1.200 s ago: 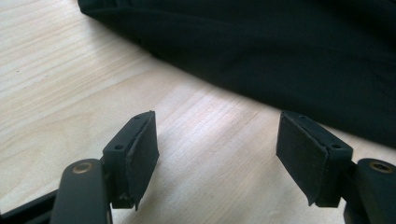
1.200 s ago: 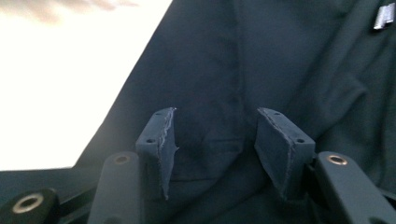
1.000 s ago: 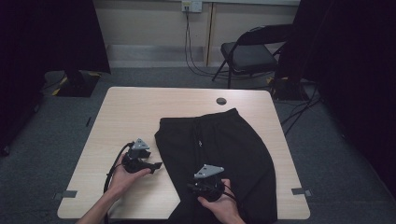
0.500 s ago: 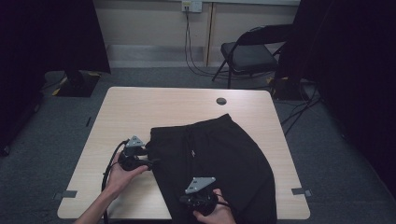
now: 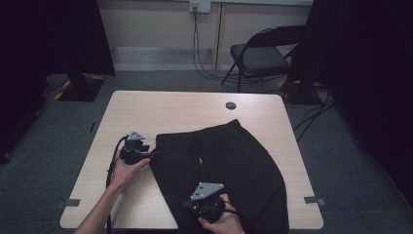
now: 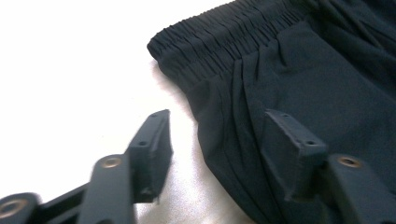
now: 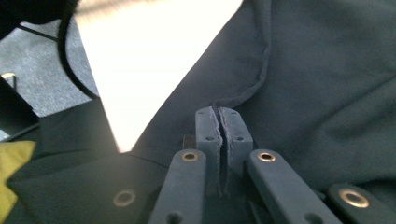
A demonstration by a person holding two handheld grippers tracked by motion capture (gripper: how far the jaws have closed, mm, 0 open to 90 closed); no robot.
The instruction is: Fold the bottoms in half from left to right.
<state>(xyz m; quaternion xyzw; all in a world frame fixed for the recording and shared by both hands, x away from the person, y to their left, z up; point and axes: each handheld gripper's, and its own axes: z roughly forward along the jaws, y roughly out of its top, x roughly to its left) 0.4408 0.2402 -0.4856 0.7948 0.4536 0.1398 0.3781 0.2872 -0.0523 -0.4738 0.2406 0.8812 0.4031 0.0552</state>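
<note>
Because the black shorts (image 5: 219, 175) on the surface (image 5: 165, 109) are light and limp, seams hold best: right tool (image 7: 219, 122) pinches the hem; left tool (image 6: 215, 149), closing, straddles the side edge below the waistband (image 6: 219, 35) unclamped.

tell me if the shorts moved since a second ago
Yes. The black shorts have slid toward the near table edge, away from the round grommet.

My 2 grippers are black, left gripper (image 5: 155, 155) and right gripper (image 5: 187, 204), each topped by a grey 3-cornered plate, with brass-ringed rivets behind flat black pads (image 7: 208, 126); a black cable (image 5: 112, 163) trails behind the left one; forearms unsleeved
</note>
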